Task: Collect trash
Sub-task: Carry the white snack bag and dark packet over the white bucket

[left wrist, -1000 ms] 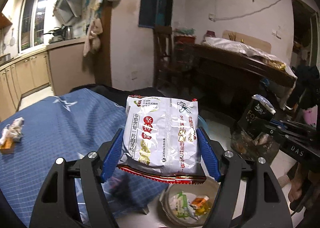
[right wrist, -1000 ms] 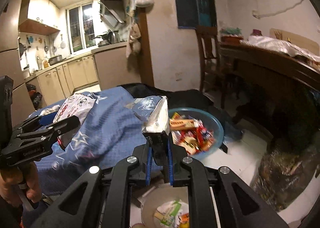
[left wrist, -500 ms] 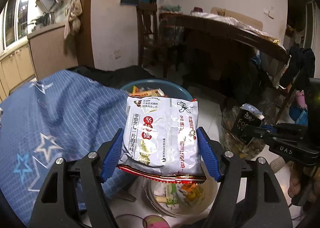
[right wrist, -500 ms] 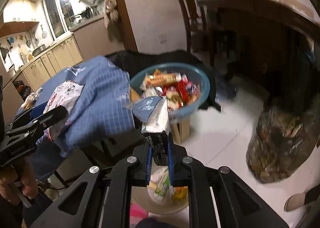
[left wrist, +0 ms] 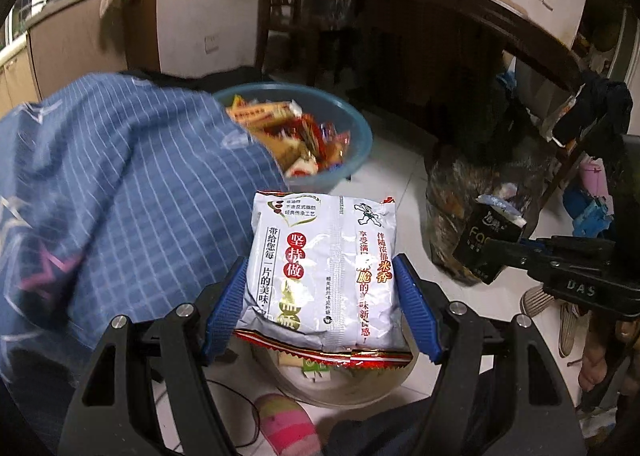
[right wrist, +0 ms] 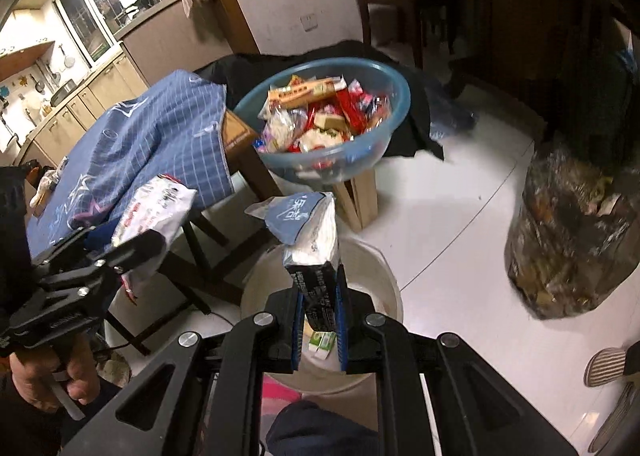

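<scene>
My left claw grips a white snack bag at frame centre; my right claw pinches a dark tissue pack, both above the white bin

bucket top open | blue basin beyond | table left

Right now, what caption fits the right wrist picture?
Right tongs grip a dark tissue pack above the white plastic bucket, beside a snack-filled blue basin.
</scene>
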